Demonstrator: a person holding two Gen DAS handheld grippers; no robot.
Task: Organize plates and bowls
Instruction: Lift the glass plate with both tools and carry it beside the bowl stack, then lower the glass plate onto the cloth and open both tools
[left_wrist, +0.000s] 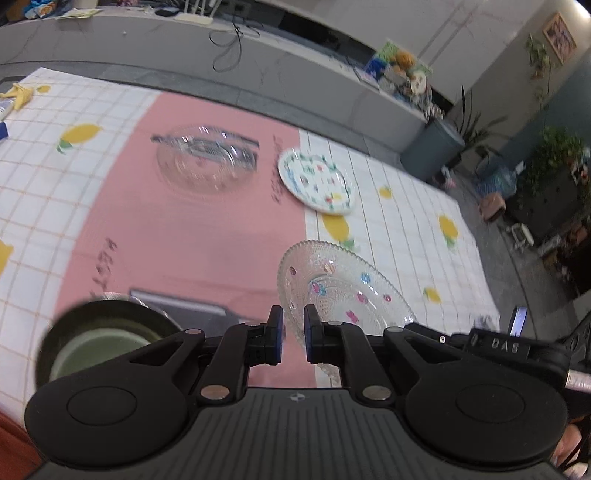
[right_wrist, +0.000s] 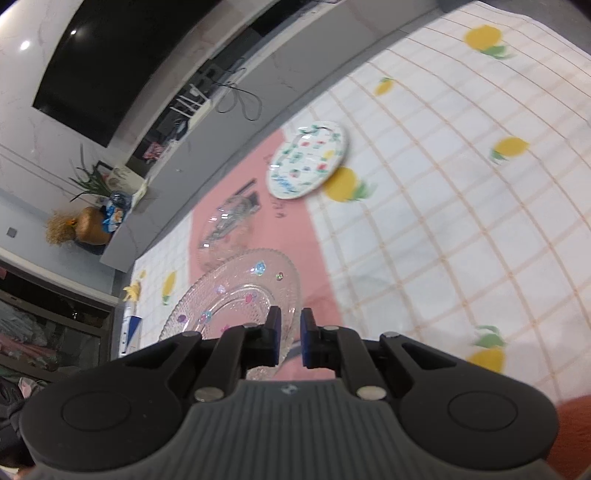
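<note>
I have the flowered glass plate (right_wrist: 236, 291) pinched by its rim in my right gripper (right_wrist: 290, 339), the jaws narrow on the glass, and it hangs tilted above the pink runner (left_wrist: 177, 236) on the counter (right_wrist: 443, 206). My left gripper (left_wrist: 293, 338) has its jaws close together with nothing between them that I can make out; the plate's edge sits just behind them. I judge this the carrying step: next I need a spot for it, likely on or beside another dish, set down gently. I count three plates: this one, a clear glass plate (left_wrist: 207, 162) and a painted white plate (left_wrist: 316, 181). One dark bowl (left_wrist: 99, 343) sits near my left
</note>
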